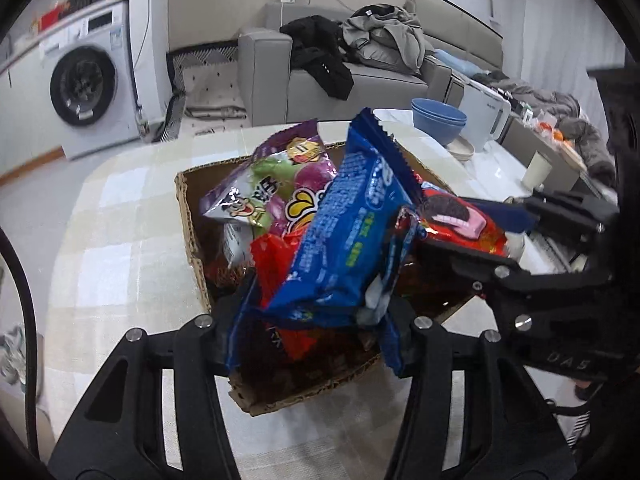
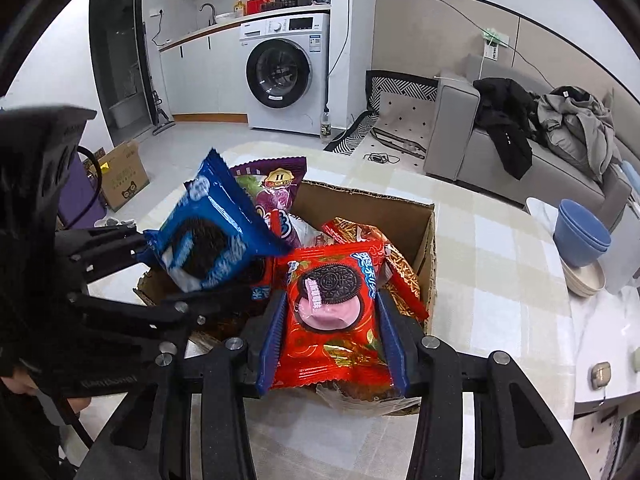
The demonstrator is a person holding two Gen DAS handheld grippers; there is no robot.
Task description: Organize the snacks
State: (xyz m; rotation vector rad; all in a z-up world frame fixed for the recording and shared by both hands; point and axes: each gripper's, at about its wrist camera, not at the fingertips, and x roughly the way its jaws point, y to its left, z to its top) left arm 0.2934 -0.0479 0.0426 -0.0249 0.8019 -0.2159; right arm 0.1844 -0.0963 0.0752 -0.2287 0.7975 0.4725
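Two hand-held grippers, left point(image 1: 312, 312) clamped on one blue cookie pack point(image 1: 344, 232), right point(image 2: 332, 336) on one red pack point(image 2: 332, 312), above one cardboard box point(image 2: 430, 240).

Open cardboard box point(image 2: 428, 236) sat on the table, flaps torn, brown inside, part filled with snack packs. Blue cookie packet point(image 1: 344, 232) stood tilted above the box's near-left part, crimped end up, lower end pinched between jaws. Red cookie packet point(image 2: 336, 312), printed with a dark sandwich cookie and pink cream, lay face up over the box's near edge, clamped at both long sides. Purple candy bag point(image 1: 272, 184) leaned upright behind the blue packet, inside the box. Gold-and-red wrapper point(image 2: 400, 272) lay deeper in, partly covered by the red packet.
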